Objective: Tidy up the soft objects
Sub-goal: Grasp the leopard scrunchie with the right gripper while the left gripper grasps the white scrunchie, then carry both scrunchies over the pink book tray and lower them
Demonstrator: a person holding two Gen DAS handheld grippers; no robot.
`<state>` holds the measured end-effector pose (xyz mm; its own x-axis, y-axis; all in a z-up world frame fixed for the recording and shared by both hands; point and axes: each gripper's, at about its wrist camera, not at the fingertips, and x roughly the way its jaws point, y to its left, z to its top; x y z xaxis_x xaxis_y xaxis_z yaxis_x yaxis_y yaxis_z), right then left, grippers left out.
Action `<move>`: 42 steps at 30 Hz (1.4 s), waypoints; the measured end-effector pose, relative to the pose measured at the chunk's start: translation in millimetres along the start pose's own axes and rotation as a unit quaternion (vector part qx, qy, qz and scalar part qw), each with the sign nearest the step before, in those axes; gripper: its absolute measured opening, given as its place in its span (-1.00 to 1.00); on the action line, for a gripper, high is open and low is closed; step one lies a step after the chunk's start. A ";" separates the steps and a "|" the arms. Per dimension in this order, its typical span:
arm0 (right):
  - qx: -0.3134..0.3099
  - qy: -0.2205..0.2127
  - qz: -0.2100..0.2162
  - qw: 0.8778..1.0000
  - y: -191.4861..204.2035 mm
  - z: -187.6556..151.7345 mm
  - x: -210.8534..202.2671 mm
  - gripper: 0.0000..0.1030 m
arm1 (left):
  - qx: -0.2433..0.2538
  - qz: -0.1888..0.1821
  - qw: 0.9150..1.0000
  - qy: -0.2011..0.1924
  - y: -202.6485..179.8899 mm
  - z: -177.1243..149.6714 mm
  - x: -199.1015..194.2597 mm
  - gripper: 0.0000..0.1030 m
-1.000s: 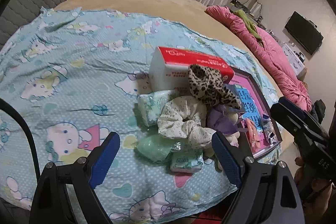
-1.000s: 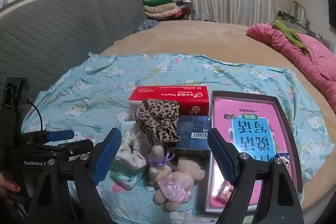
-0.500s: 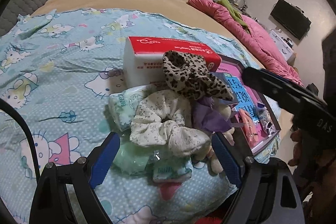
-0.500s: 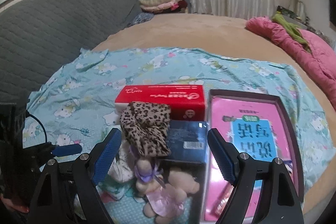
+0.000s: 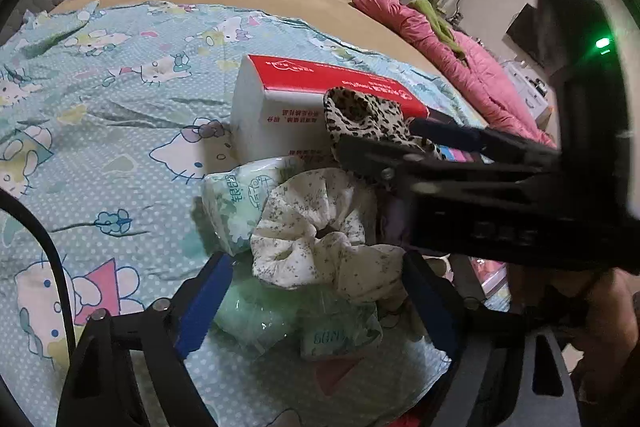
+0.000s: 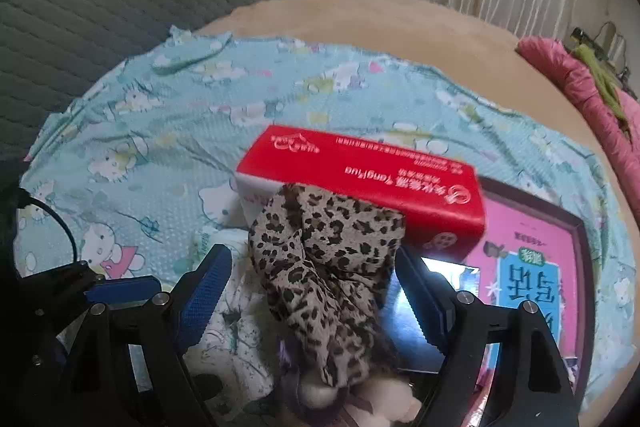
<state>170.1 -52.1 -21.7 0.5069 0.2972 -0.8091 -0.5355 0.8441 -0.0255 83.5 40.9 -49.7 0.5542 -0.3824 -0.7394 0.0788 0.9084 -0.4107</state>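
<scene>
Our right tool (image 6: 310, 299), jaws wide, straddles the leopard scrunchie (image 6: 324, 267) draped against the red tissue box (image 6: 360, 183) on the bed; we should close low on its folds, while the left tool (image 5: 316, 301) waits open around the floral scrunchie (image 5: 320, 243)

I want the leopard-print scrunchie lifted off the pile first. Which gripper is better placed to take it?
Right. The right gripper is open with the leopard-print scrunchie lying between its fingers. The left gripper is open around the white floral scrunchie, lower in the pile.
</scene>
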 end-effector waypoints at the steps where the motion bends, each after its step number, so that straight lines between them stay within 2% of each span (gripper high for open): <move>1: 0.002 0.002 -0.005 1.000 -0.7 -0.3 3.1 0.47 | -0.002 -0.004 1.000 0.000 1.0 0.7 0.3 0.56; 3: 0.003 0.000 -0.008 1.000 -1.6 -1.9 6.3 0.16 | -0.004 -0.006 1.000 0.001 2.9 1.1 0.8 0.51; 6: -0.002 -0.006 -0.013 1.000 -1.3 -3.4 7.2 -0.08 | -0.014 -0.013 1.000 0.002 6.3 1.1 2.2 0.30; 9: 0.008 -0.012 0.002 1.000 -4.4 -5.8 4.5 -0.32 | -0.010 -0.015 1.000 -0.001 4.9 1.1 2.2 0.08; 12: 0.025 -0.017 0.025 0.999 -9.9 -7.5 1.0 -0.46 | -0.005 -0.023 1.000 -0.002 2.5 0.6 1.0 -0.23; 14: 0.037 -0.028 0.034 0.998 -13.6 -7.6 -4.9 -0.50 | -0.004 -0.027 1.000 -0.004 1.6 0.8 -0.1 -0.58; 15: 0.042 -0.036 0.039 0.998 -15.5 -7.1 -9.1 -0.52 | -0.006 -0.030 1.000 -0.003 2.0 1.1 -0.3 -0.64; 19: 0.044 -0.065 0.049 0.996 -16.5 -2.4 -26.6 -0.52 | -0.010 -0.033 0.999 -0.010 3.9 1.4 -3.1 -0.69; 24: 0.042 -0.090 0.058 0.993 -13.5 1.3 -46.2 -0.52 | -0.006 -0.032 0.999 -0.040 3.2 4.3 -17.3 -0.73; 33: 0.048 -0.112 0.070 0.990 -14.0 0.6 -68.1 -0.52 | 0.003 -0.010 0.997 -0.078 -2.0 6.6 -41.9 -0.75; 42: 0.059 -0.130 0.078 0.987 -22.5 -5.5 -85.2 -0.52 | -0.001 0.006 0.996 -0.094 -10.4 10.1 -57.1 -0.76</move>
<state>135.3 -98.8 44.6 0.5893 0.5189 -0.6193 -0.5455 0.8209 0.1687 59.4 55.0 2.2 0.7003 -0.3328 -0.6315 0.0698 0.9123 -0.4035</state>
